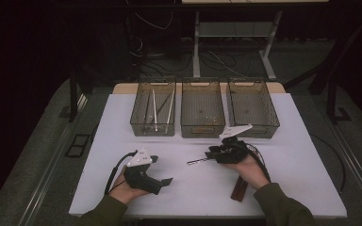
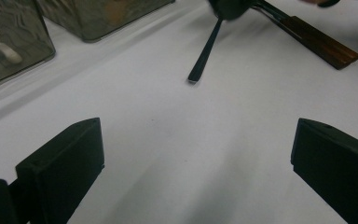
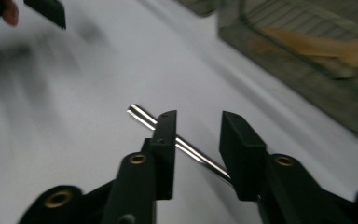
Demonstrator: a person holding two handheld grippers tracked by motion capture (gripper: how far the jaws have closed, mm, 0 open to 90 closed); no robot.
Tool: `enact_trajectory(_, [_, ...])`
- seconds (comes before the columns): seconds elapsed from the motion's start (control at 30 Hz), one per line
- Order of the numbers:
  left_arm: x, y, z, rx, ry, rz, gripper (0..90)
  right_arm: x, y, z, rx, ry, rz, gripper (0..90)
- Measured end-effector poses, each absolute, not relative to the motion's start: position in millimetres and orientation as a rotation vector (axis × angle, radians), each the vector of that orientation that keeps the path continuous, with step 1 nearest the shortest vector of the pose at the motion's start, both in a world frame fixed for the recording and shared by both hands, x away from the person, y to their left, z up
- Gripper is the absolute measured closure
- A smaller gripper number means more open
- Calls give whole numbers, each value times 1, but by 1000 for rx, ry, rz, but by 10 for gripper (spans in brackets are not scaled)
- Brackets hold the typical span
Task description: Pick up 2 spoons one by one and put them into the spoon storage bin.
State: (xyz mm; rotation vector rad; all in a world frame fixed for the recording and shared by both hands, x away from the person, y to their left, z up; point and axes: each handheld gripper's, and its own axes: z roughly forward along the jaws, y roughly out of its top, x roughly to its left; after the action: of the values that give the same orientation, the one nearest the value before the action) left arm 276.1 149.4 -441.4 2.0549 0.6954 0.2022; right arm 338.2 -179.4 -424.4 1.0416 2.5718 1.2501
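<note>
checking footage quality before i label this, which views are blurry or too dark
High view: dim, the room around the white table nearly black, though the three bins read fine. Right gripper view: smeared by motion, the bin and the far gripper soft; the metal utensil between the right gripper jaws catches a bright glint. Left gripper view: sharpest, with soft shadows under the left gripper jaws.

Slim metal utensil [image 1: 199,161], level, above table

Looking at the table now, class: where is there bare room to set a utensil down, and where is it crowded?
Bare: the left strip beside the bins, the right side past the right gripper, and between both grippers. Crowded: around the right gripper, with the metal utensil and wooden handle.
</note>
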Motion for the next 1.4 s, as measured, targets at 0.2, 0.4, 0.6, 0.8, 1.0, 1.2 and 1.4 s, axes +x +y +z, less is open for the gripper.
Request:
enact_trajectory(0.2, [275, 147, -443, 2057, 691, 201, 14, 345, -214, -413, 1063, 2525, 1233, 530])
enact_trajectory(0.4, [276, 147, -443, 2055, 695, 199, 14, 353, -247, -417, 1118, 2510, 1141, 499])
enact_trajectory(0.6, [276, 146, -443, 2060, 695, 197, 14, 361, -258, -434, 1193, 2535, 1135, 499])
enact_trajectory(0.8, [275, 146, -443, 2059, 689, 195, 14, 363, -250, -443, 1150, 2613, 1074, 553])
enact_trajectory(1.0, [275, 146, -443, 2066, 680, 194, 14, 358, -247, -444, 1052, 2666, 1025, 651])
enact_trajectory(1.2, [275, 146, -443, 2070, 675, 195, 14, 356, -252, -443, 1018, 2690, 1042, 773])
enact_trajectory(1.4, [275, 146, -443, 2068, 675, 194, 15, 352, -253, -441, 968, 2742, 1038, 846])
